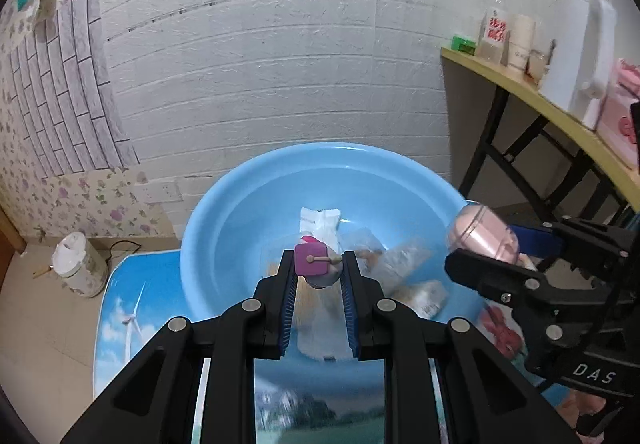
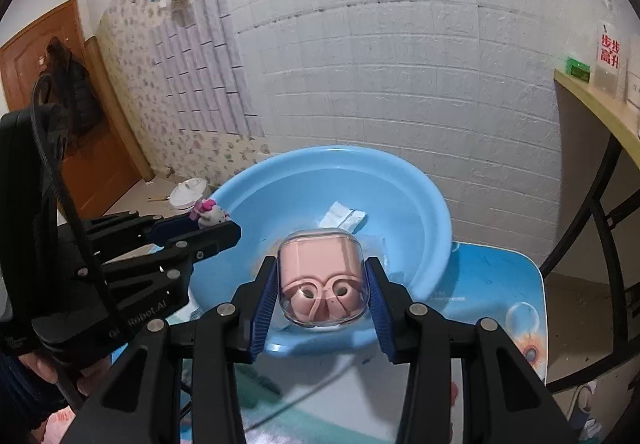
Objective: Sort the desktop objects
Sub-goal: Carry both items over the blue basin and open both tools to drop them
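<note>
My left gripper (image 1: 318,258) is shut on a small white cat figure with a magenta bow (image 1: 311,260), held above the near side of a light blue basin (image 1: 224,212). In the right wrist view the same cat figure (image 2: 209,215) shows between the left gripper's (image 2: 214,222) fingers. My right gripper (image 2: 322,264) is shut on a pink earbud case in a clear cover (image 2: 320,276), also over the basin (image 2: 424,212). The left wrist view shows this case (image 1: 482,232) to the right, over the basin's right rim. White packets (image 1: 320,222) and clear wrappers lie in the basin.
The basin stands on a table with a blue printed mat (image 2: 496,284). A white bucket (image 1: 78,264) sits on the floor at the left. To the right, a wooden shelf on black legs (image 1: 520,88) carries a bottle, cups and boxes. A white brick wall is behind.
</note>
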Demonstrator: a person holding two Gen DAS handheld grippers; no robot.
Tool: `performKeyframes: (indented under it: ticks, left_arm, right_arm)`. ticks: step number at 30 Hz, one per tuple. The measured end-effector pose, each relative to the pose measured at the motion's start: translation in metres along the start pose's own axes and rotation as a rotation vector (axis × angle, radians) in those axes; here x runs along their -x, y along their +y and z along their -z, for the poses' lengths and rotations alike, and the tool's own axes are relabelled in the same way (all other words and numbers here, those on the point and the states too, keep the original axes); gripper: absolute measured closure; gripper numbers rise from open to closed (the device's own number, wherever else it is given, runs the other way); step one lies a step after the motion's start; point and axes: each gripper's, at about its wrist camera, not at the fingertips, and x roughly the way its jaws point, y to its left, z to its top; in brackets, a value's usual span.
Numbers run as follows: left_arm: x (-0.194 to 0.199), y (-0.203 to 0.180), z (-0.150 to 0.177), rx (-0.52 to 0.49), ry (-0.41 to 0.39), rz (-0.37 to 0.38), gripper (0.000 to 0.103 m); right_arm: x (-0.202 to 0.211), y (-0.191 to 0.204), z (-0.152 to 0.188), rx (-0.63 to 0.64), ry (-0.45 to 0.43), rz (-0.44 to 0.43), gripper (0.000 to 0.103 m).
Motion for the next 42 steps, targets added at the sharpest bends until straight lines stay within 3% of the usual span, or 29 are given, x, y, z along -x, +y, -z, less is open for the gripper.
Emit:
performKeyframes:
  ticks: [10, 12, 13, 18, 23, 25, 34, 42]
  left_arm:
    - [-0.047, 0.001, -0.001, -0.010, 0.050, -0.010, 0.083]
    - [-0.051, 0.001, 0.000, -0.005, 0.055, -0.014, 0.065]
    - [-0.051, 0.002, 0.000, -0.003, 0.052, -0.016, 0.049]
    - [-0.043, 0.004, 0.003, -0.032, 0.008, -0.042, 0.039]
    - [-0.026, 0.021, 0.005, 0.002, -0.028, -0.092, 0.019]
    - [-0.020, 0.029, 0.008, 0.006, -0.037, -0.124, 0.006]
    - [0.000, 0.065, 0.026, 0.097, -0.043, -0.188, 0.003]
    - [0.004, 0.074, 0.037, 0.142, -0.026, -0.179, 0.003]
  right_arm:
    - [-0.048, -0.013, -0.008, -0.001, 0.042, 0.019, 0.058]
    - [-0.052, -0.014, -0.007, 0.006, 0.047, 0.023, 0.059]
    - [-0.055, -0.015, -0.007, 0.004, 0.050, 0.023, 0.058]
    - [-0.062, -0.018, -0.004, -0.008, 0.056, 0.025, 0.059]
    - [-0.066, -0.013, -0.002, -0.007, 0.060, 0.013, 0.059]
    - [-0.068, -0.010, -0.001, -0.003, 0.061, 0.009, 0.059]
    - [-0.082, 0.004, -0.004, 0.027, 0.070, 0.003, 0.059]
    - [-0.084, 0.018, -0.008, 0.061, 0.067, 0.001, 0.059]
